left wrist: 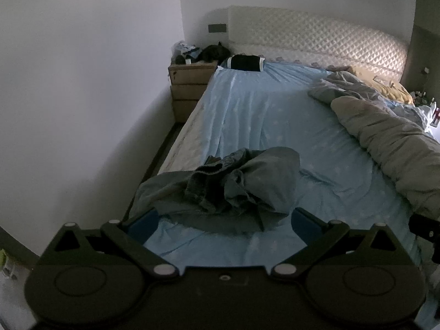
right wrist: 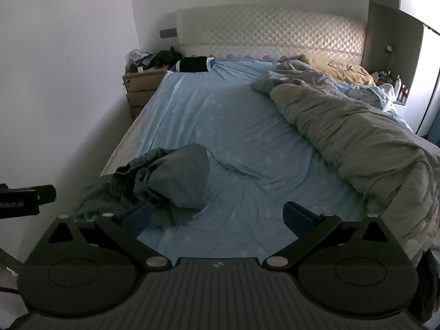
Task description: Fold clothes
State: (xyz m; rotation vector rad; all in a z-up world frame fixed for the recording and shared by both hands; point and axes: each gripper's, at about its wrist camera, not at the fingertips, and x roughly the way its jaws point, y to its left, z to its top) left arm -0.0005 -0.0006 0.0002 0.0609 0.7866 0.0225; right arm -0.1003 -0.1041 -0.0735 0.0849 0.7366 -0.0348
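Left wrist view puts your left gripper [left wrist: 224,220] spread wide, holding nothing, just short of the crumpled jeans [left wrist: 220,189] lying on the blue sheet [left wrist: 275,126] near the bed's foot; your right gripper [right wrist: 217,216] is equally wide and empty

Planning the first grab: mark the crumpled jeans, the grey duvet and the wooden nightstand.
crumpled jeans [left wrist: 233,187]: left wrist view, middle of the heap.
grey duvet [right wrist: 365,148]: right wrist view, top of the bunched roll.
wooden nightstand [left wrist: 189,88]: left wrist view, drawer front.

Left wrist: above the bed's [left wrist: 261,115] foot edge, facing the headboard [left wrist: 316,38].
Right wrist: same, further right.
Shared: whole bed [right wrist: 233,115].
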